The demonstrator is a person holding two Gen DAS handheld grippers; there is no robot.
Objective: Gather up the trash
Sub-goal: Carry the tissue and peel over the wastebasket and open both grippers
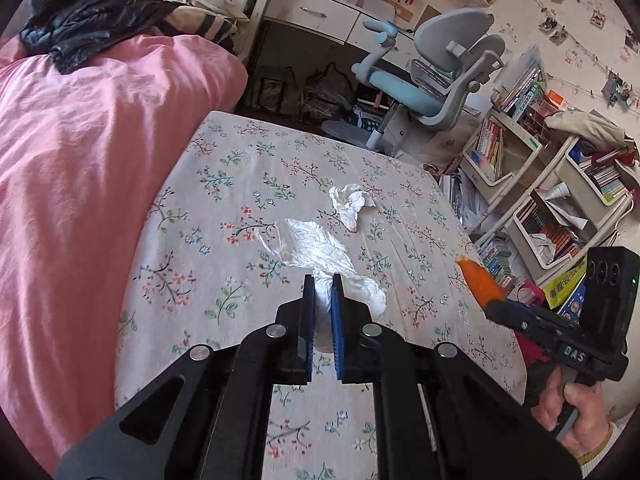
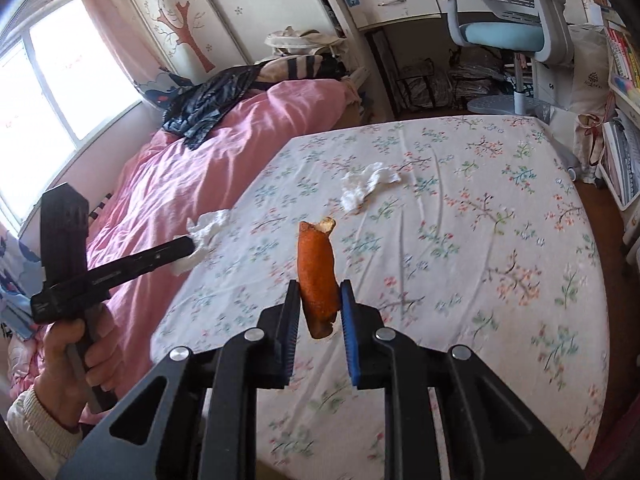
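Fingers of the left gripper pinch a crumpled white plastic wrapper, held above the floral bedsheet; how much is clamped is hidden between the pads. Right gripper, raised over the same sheet, grips an orange peel upright between narrowly parted fingers. Each hand wraps a handle, wrists cut off at the edge. One crumpled white tissue lies loose mid-bed, apparently untouched, near the pink duvet.
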